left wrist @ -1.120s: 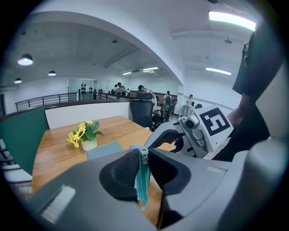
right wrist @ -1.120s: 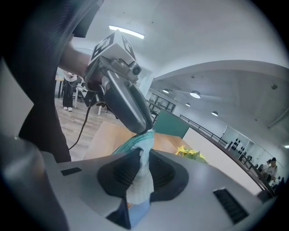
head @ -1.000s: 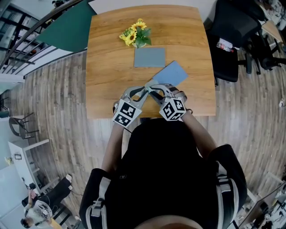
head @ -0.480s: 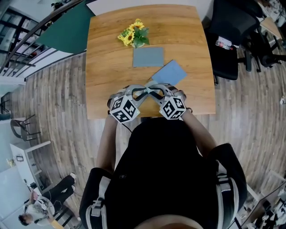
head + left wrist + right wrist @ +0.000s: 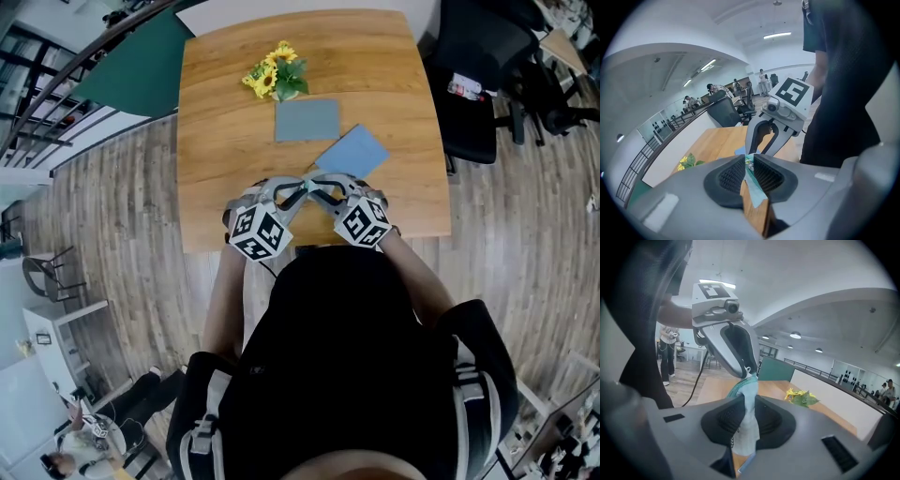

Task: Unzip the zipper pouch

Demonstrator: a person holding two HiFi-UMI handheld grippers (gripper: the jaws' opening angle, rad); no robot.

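Note:
A light blue zipper pouch (image 5: pixel 353 153) lies aslant on the wooden table (image 5: pixel 220 159), its near corner lifted between both grippers. My left gripper (image 5: pixel 304 187) comes in from the left. Its jaws are closing, and the pouch's teal zipper end (image 5: pixel 751 177) is pinched between its pads. My right gripper (image 5: pixel 319 185) is shut on the pale fabric of the pouch (image 5: pixel 748 425) just beside that. In the left gripper view the right gripper (image 5: pixel 774 127) stands straight ahead. In the right gripper view the left gripper (image 5: pixel 733 348) reaches the zipper from above.
A flat grey-blue rectangle (image 5: pixel 307 120) lies behind the pouch, with a bunch of yellow flowers (image 5: pixel 272 75) beyond it. Black office chairs (image 5: pixel 478 75) stand right of the table and a green panel (image 5: pixel 141 66) to its left. The table's near edge runs under my hands.
The left gripper has swung in from the lower left and closed on the pouch's corner beside the right gripper. The right gripper kept its hold and shifted slightly left.

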